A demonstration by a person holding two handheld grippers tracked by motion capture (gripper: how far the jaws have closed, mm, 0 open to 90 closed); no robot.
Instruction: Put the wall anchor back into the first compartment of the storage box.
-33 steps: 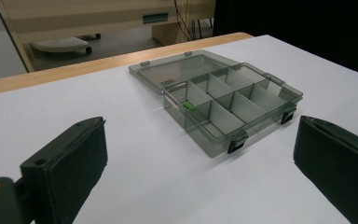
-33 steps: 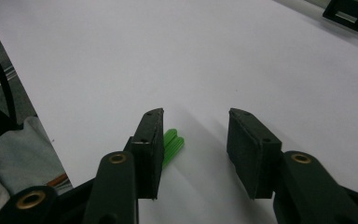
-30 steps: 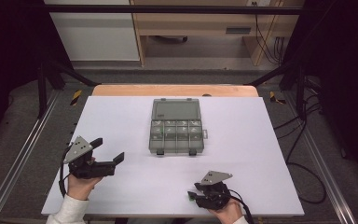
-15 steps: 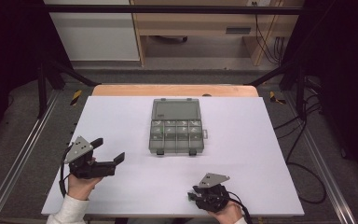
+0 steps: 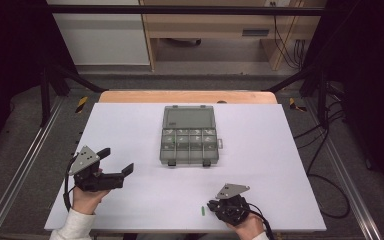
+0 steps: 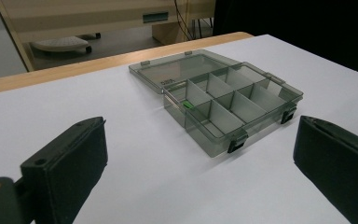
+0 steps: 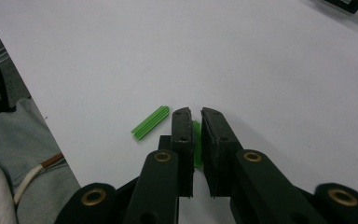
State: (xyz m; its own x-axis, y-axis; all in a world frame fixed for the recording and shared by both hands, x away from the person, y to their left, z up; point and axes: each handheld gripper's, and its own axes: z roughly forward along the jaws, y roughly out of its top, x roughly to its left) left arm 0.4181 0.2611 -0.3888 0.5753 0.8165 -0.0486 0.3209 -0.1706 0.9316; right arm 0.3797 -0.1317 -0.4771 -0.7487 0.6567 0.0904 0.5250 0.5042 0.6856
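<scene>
A clear grey compartment box (image 5: pixel 189 136) lies open at the table's middle, its lid folded back; one small green piece (image 6: pixel 186 105) sits in a near-left cell. My right gripper (image 7: pixel 196 114), low at the front edge, has just been closing and is now shut on a green ribbed plug (image 7: pixel 197 144) pinched between its pads. A second green plug (image 7: pixel 150 122) lies loose on the white tabletop just beside the jaws, and is also seen from above (image 5: pixel 201 211). My left gripper (image 5: pixel 116 160) rests at the front left, open and holding nothing, pointed toward the box (image 6: pixel 223 100).
The white tabletop (image 5: pixel 280 150) has a wooden strip along its far edge (image 5: pixel 190 96). Metal rails and cables run along both sides on the floor. A sleeve (image 7: pixel 9 140) lies close to the right gripper at the table's near edge.
The right gripper's jaws have drawn together at the front edge. Both hands have kept their places, and the box has not moved.
</scene>
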